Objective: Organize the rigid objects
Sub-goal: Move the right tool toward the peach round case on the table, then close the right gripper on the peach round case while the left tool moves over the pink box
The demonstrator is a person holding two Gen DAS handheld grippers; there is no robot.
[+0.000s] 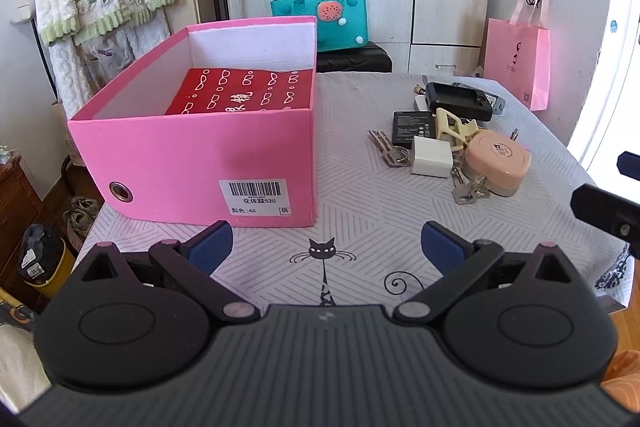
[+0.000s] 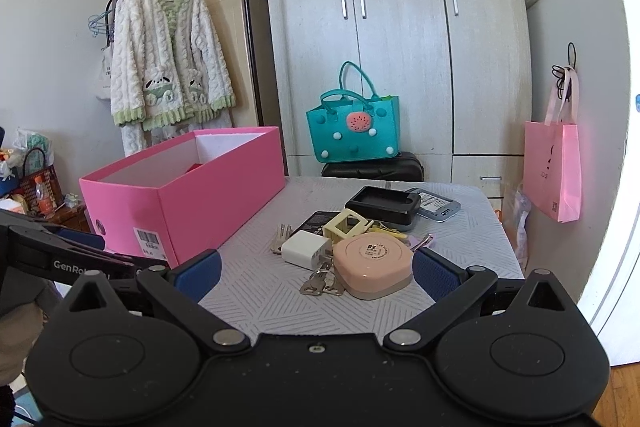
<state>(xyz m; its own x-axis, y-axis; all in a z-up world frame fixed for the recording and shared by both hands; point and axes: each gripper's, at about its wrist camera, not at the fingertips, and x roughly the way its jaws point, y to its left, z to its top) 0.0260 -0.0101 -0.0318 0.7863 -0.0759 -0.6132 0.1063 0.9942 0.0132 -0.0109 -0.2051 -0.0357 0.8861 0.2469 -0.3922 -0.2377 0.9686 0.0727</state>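
Observation:
An open pink box (image 1: 192, 163) stands on the table's left, also in the right wrist view (image 2: 192, 195), with a red packet (image 1: 244, 93) lying inside. To its right lies a pile: a round pink case (image 1: 498, 157) (image 2: 372, 261), a white charger cube (image 1: 431, 155) (image 2: 306, 249), keys (image 1: 470, 191) (image 2: 320, 283), a black battery (image 1: 413, 127), a cream clip (image 1: 454, 127) (image 2: 346, 225) and a black charger dock (image 1: 458, 101) (image 2: 382, 205). My left gripper (image 1: 326, 251) is open and empty above the table's front edge. My right gripper (image 2: 316, 271) is open and empty, just short of the pink case.
A patterned grey tablecloth (image 1: 352, 211) covers the table. A teal bag (image 1: 320, 15) sits on a black stool behind it. A pink paper bag (image 1: 518, 61) hangs at the right. A clothes rack with a fluffy robe (image 2: 168, 59) stands at the left, with clutter on the floor.

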